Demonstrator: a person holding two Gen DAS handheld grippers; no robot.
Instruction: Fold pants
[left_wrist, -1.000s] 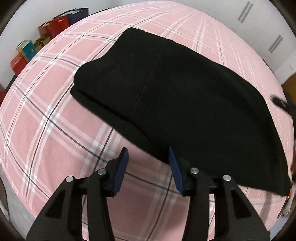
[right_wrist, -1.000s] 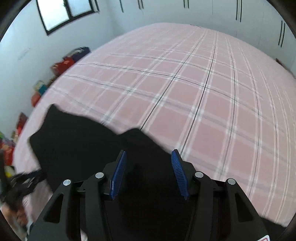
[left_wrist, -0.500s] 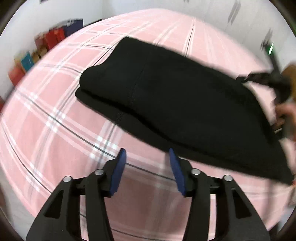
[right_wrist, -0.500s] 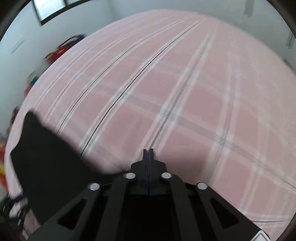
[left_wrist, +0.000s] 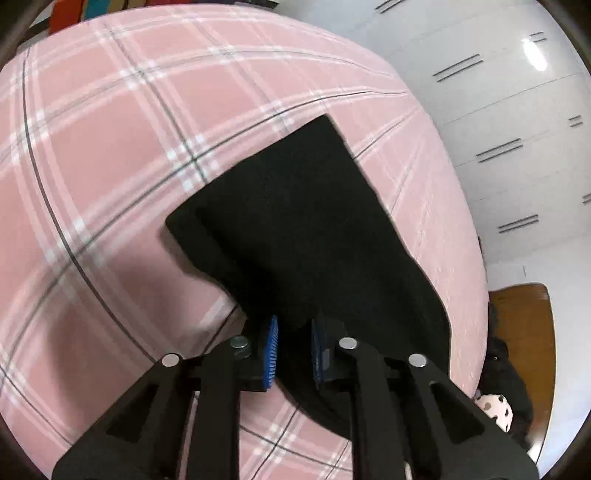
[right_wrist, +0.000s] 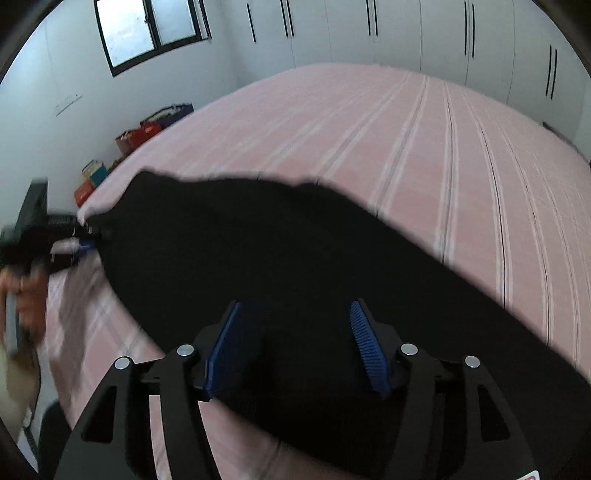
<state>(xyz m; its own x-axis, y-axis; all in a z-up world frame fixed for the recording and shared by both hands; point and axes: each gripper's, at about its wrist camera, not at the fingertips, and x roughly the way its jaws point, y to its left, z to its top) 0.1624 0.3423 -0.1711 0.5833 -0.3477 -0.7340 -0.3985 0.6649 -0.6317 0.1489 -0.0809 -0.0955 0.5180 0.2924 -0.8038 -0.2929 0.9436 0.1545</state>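
Since a second ago your left gripper (left_wrist: 293, 350) has closed on the near edge of the pants (left_wrist: 314, 236), which lie on the bed (left_wrist: 110, 147), long axis running away from it. Your right gripper (right_wrist: 297, 347) hovers with jaws apart over the other end. Left is the nearer; open sheet lies beyond, the bed edge close at its right.
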